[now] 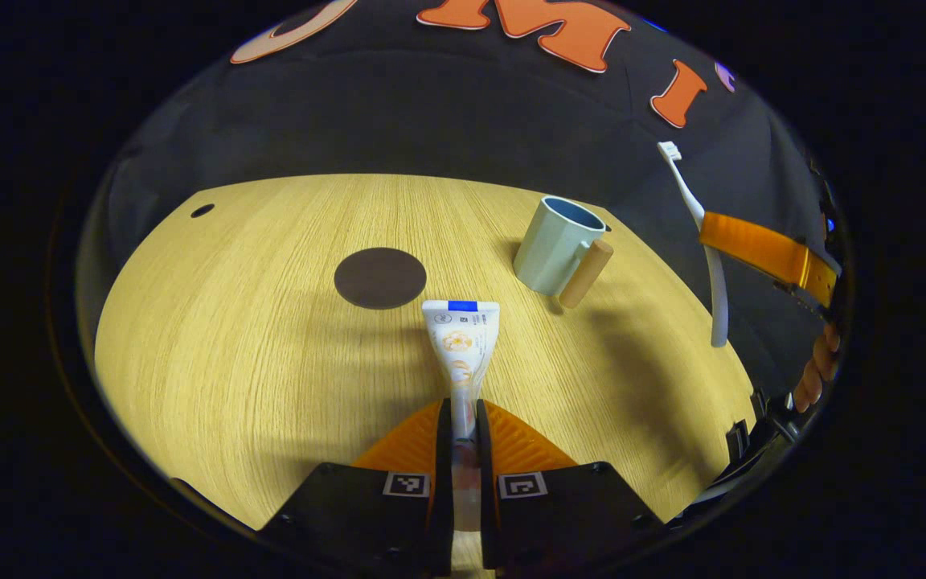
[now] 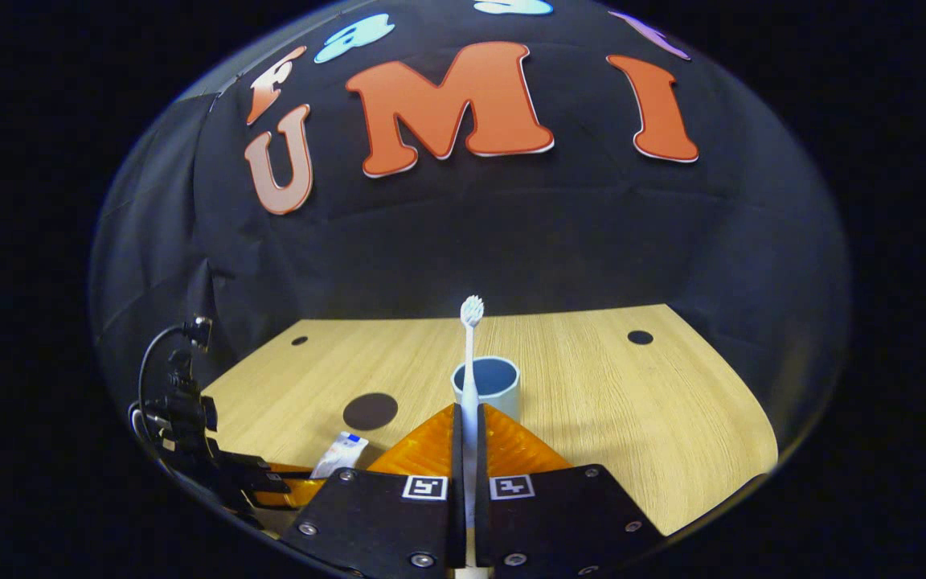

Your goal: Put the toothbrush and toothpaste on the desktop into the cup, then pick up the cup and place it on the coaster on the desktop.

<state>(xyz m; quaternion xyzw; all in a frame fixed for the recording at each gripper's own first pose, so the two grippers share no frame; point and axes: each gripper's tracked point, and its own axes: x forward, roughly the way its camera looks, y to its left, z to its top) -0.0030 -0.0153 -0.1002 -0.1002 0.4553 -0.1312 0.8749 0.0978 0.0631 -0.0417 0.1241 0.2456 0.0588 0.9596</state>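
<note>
Wooden desktop (image 1: pixel 270 362) carries the cup (image 1: pixel 555 244) at the far right, upright and open, and the dark round coaster (image 1: pixel 380 277) well apart to its left. Both tools are lifted: the left gripper (image 1: pixel 463 426) is closed on the toothpaste (image 1: pixel 460 338), and the right gripper (image 2: pixel 469 438) is closed on the toothbrush (image 2: pixel 470 362), bristles up, just in front of the cup. I judge the brush should go first: bring it over the opening, lower it inside, then release, so the cup does not tip.
</note>
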